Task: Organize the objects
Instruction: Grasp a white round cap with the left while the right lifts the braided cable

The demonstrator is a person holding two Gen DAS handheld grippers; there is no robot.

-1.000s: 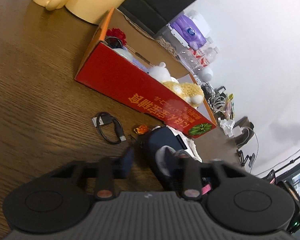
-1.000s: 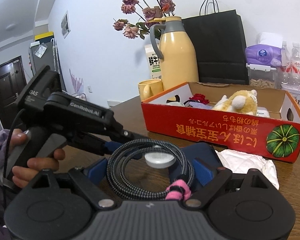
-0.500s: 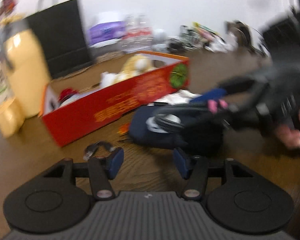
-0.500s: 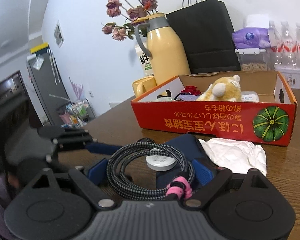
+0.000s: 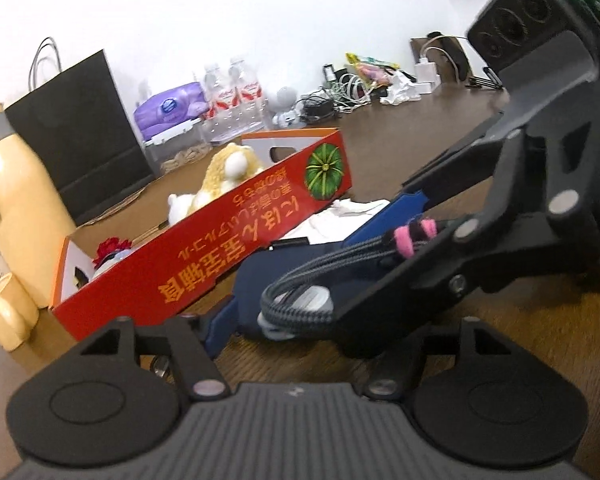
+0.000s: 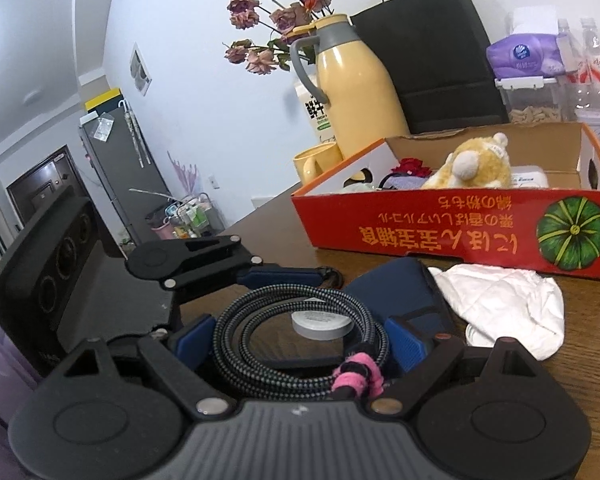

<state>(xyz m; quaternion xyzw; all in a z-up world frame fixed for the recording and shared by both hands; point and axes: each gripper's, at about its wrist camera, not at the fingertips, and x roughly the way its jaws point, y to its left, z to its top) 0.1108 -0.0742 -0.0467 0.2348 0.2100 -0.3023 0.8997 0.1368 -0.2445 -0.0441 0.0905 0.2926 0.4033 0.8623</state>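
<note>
My right gripper (image 6: 300,340) is shut on a coiled grey braided cable (image 6: 300,304) with a pink tie (image 6: 356,376) and a white puck (image 6: 320,324). The coil hangs just above a navy pouch (image 6: 400,284) on the wooden table. Opposite it, my left gripper (image 5: 296,332) points at the coil with its jaws opening and nothing pressed between them; its right finger is hidden behind the right gripper (image 5: 340,264). From the right wrist view the left gripper (image 6: 284,276) reaches in at the left. A red cardboard box (image 6: 440,224) holds a plush toy (image 6: 472,164).
Crumpled white paper (image 6: 508,304) lies right of the pouch. Behind the box stand a yellow thermos (image 6: 356,88), a yellow mug (image 6: 316,160), a black paper bag (image 6: 432,48), tissues and water bottles. Chargers and cables clutter the far table end (image 5: 360,84).
My left gripper has rolled upright, swung round to face the right gripper, and its jaws have spread from nearly shut to wide. The right gripper keeps its hold on the coil, hardly moving.
</note>
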